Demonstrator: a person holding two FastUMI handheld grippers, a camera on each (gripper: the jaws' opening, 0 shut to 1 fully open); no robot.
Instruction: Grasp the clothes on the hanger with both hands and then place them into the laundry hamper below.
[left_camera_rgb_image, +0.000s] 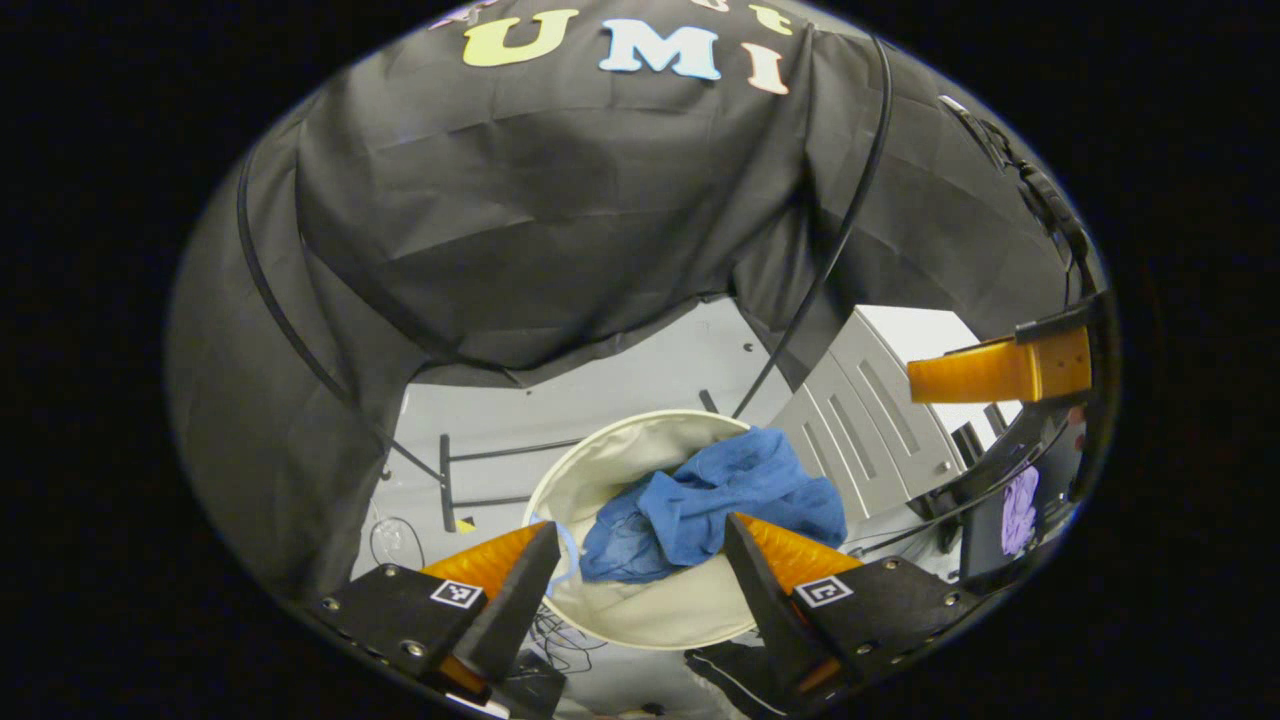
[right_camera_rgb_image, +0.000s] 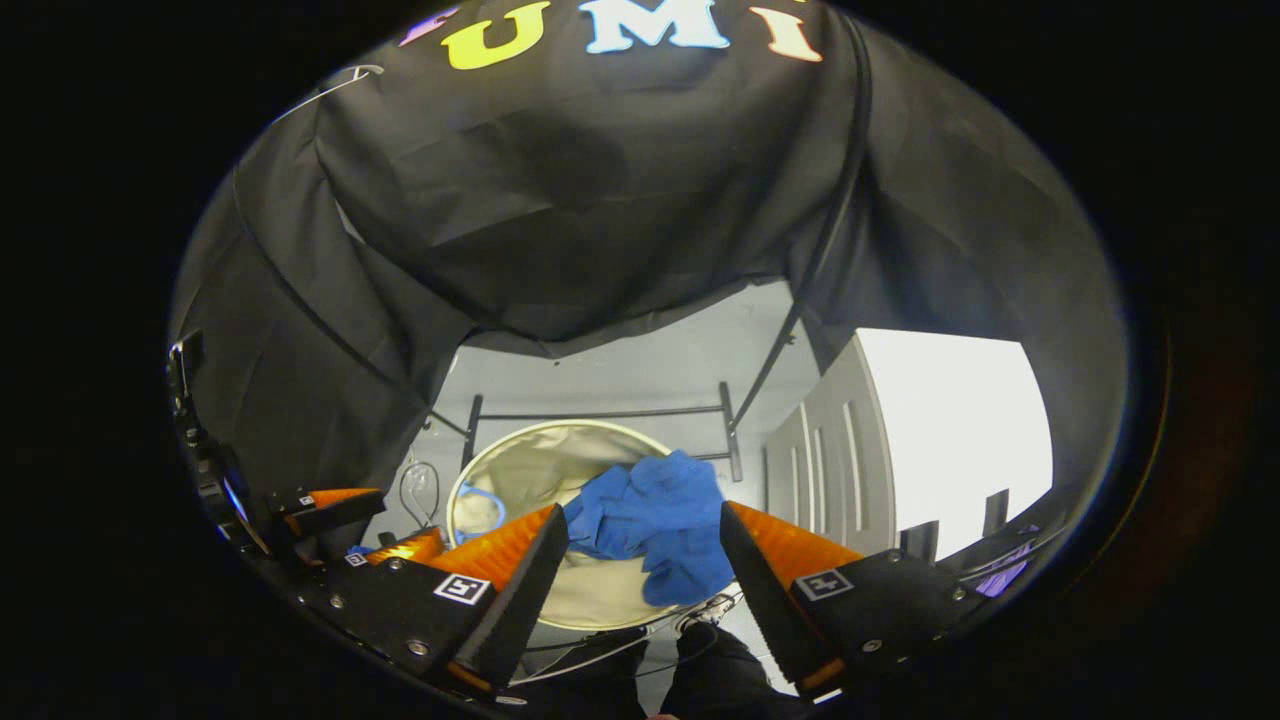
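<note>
Blue cloth (left_camera_rgb_image: 715, 500) lies in the hamper (left_camera_rgb_image: 640, 610); the placing looks done; left gripper (left_camera_rgb_image: 640, 560) and right gripper (right_camera_rgb_image: 645, 555) hang above, fingers wide, empty; next, likely withdraw.

We see a black cloth wall (right_camera_rgb_image: 620, 200) hanging in creased folds over a pale grey floor (right_camera_rgb_image: 640, 375). Beside the cloth's lower right edge stands a white cabinet (right_camera_rgb_image: 940, 420), brightly lit; a black metal frame (right_camera_rgb_image: 600, 412) stands on the floor under the cloth's hem.
</note>
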